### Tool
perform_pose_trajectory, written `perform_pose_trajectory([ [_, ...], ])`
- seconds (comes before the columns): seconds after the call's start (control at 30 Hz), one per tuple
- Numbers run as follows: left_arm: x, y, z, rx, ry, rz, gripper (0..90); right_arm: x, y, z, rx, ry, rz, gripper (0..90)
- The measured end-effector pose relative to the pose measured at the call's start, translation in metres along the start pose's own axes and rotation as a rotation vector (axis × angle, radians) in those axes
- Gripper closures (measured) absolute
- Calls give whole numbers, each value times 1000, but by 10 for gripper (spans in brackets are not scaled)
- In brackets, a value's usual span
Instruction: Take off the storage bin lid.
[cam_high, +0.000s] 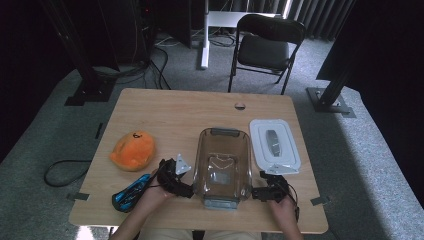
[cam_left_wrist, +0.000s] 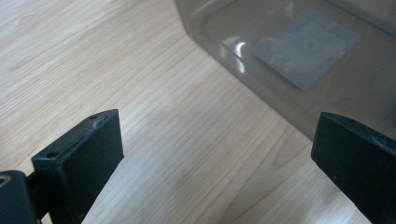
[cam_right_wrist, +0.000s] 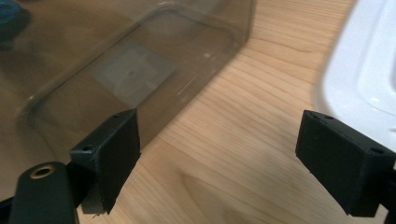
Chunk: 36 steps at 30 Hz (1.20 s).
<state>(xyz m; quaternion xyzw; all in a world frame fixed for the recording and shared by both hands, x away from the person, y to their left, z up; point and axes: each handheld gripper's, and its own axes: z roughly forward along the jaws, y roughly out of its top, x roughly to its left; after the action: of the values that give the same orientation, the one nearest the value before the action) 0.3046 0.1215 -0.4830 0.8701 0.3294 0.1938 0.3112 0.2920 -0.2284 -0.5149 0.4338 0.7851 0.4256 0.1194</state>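
Flanking the clear plastic container (cam_high: 222, 165) on the counter (cam_high: 165, 110): left gripper (cam_high: 186, 181) and right gripper (cam_high: 256, 192), fingers apart, gripping nothing; no readable labels.

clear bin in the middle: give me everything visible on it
The clear bin is a smoky see-through plastic tub, rectangular with rounded corners, grey latch handles at both short ends. It sits upright, lidless and empty on the wooden table, long axis pointing away from the person. Both open grippers flank its near end; contact can't be judged.
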Motion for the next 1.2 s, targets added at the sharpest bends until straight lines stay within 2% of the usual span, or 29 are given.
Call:
perform_pose_trajectory([
  [0.27, 19, -8, -12, -22, 40, -27, 29, 15, 3, 9, -3, 12, -15, 136],
  [0.37, 31, -12, -21, -43, 65, -69, 40, 20, 4, 11, -10, 9, -24, 135],
  [0.47, 41, -15, -26, -58, 61, -112, 39, 23, 5, 14, -13, 33, -15, 126],
  [0.67, 58, -21, -38, -88, 138, -145, 39, 32, 8, 20, -11, 25, -42, 127],
  [0.73, 64, -23, -42, -69, 166, -147, 39, 34, 10, 23, -10, 33, -52, 127],
  [0.83, 70, -25, -46, -68, 180, -166, 39, 37, 13, 27, -4, 42, -63, 127],
  [0.93, 76, -27, -50, -56, 203, -167, 39, 41, 16, 31, -3, 46, -78, 127],
  [1.07, 83, -31, -56, -53, 204, -181, 39, 46, 20, 38, -3, 42, -96, 126],
  [1.2, 86, -35, -59, -42, 213, -174, 39, 52, 23, 45, -1, 48, -108, 127],
])
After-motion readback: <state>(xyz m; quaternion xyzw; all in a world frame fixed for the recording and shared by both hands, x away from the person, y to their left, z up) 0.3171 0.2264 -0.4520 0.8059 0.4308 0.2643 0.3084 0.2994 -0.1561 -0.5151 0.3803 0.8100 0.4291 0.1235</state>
